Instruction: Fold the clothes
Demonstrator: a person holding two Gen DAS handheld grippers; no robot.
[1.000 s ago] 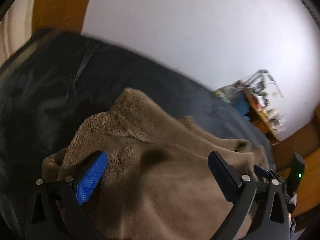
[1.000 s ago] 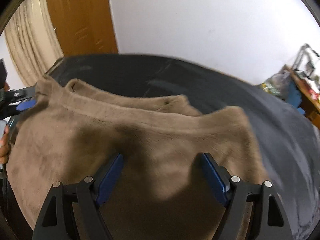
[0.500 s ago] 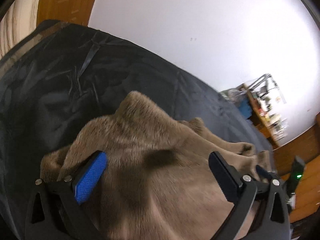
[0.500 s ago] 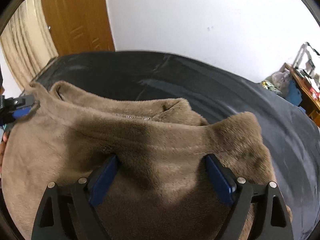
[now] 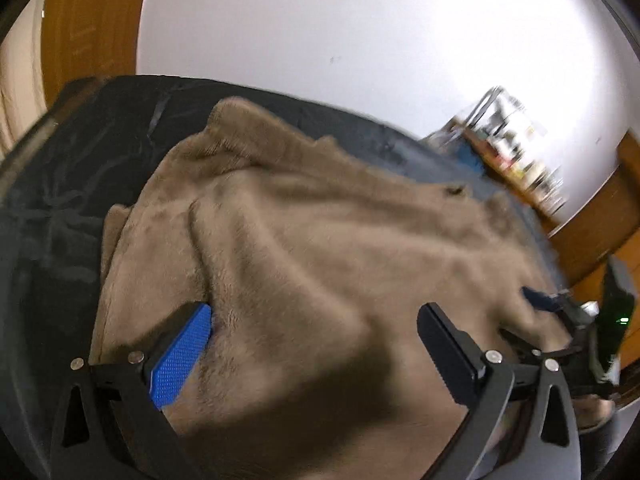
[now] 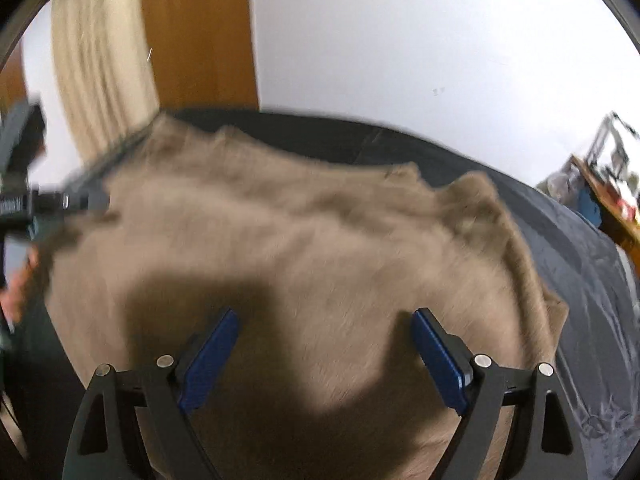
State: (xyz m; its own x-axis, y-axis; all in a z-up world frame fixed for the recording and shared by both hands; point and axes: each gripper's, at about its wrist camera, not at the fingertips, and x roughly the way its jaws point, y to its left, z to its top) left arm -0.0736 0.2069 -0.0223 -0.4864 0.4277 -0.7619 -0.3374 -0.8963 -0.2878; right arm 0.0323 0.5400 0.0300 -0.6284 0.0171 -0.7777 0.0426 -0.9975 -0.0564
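— Fingers (image 5: 180,354) on both grippers are gaping wide, gripping nothing. The fleece (image 5: 320,240) is lying on the dark bed (image 5: 60,208).
— I'd be pinching both corners evenly, lifting slowly.

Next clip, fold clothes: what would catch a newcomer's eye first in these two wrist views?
The fuzzy brown fleece garment fills most of both views, spread in soft folds over a dark bedcover. In front of each camera, wide-apart blue-padded jaws frame it: the left gripper and the right gripper. Beyond are a white wall and an orange-brown wooden door.
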